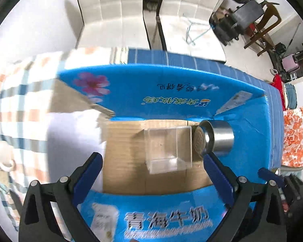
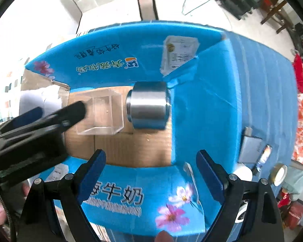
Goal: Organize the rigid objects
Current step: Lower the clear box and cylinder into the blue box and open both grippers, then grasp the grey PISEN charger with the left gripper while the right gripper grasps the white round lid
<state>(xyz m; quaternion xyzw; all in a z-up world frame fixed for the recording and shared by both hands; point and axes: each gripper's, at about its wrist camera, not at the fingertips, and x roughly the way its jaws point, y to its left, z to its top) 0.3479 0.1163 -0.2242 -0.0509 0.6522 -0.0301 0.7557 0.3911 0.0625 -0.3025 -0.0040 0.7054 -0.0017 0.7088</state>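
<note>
Left wrist view: both claws, left (image 1: pixel 152 169) and right (image 2: pixel 150 165), gape empty over the box (image 1: pixel 161 207). Clear case (image 1: pixel 167 149) and steel cup (image 1: pixel 214 139) lie inside, touching. Fetch remaining items without jostling them.

Both the left gripper (image 1: pixel 152 168) and right gripper (image 2: pixel 150 166) are showing black frames, silver screws and blue-padded fingers (image 2: pixel 93 173).
</note>
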